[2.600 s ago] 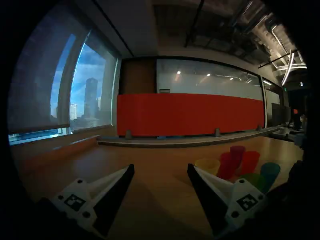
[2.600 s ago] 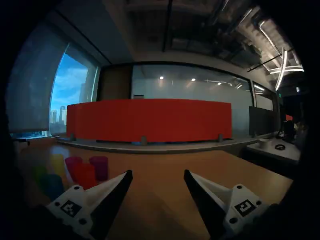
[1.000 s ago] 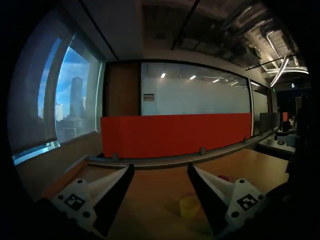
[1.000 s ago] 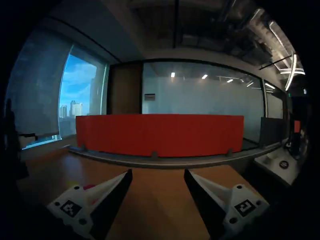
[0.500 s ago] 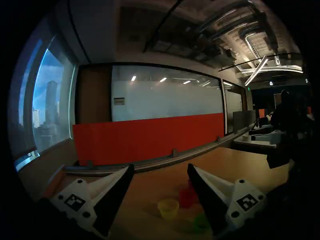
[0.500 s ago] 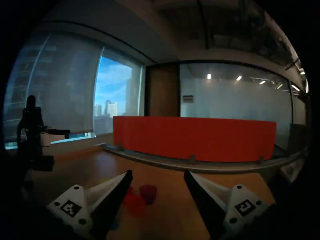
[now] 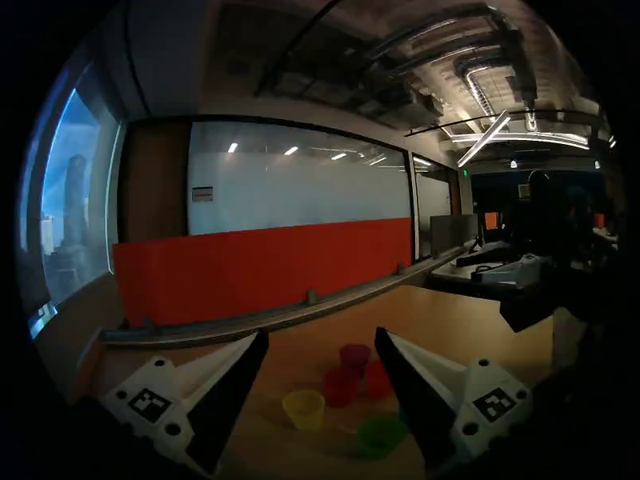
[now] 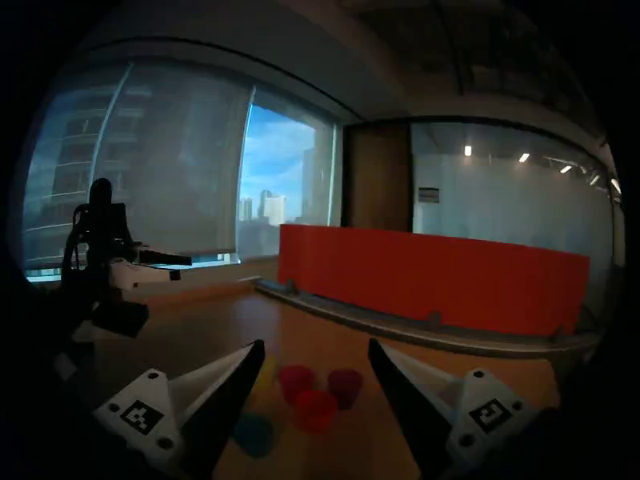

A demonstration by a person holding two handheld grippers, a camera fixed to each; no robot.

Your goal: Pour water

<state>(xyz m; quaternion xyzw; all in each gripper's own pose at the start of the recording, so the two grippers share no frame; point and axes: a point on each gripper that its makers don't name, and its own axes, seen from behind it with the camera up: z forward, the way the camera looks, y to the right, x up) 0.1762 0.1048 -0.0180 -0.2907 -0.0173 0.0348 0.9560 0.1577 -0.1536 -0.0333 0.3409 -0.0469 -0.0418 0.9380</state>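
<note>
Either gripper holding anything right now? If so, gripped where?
Nothing is held. The left gripper and right gripper are both open with nothing between the fingers; the cups stand apart on the table ahead.

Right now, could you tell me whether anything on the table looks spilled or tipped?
Nothing stands out: the yellow cup, green cup and red cups stand upright on the wooden table, with no spill visible.
</note>
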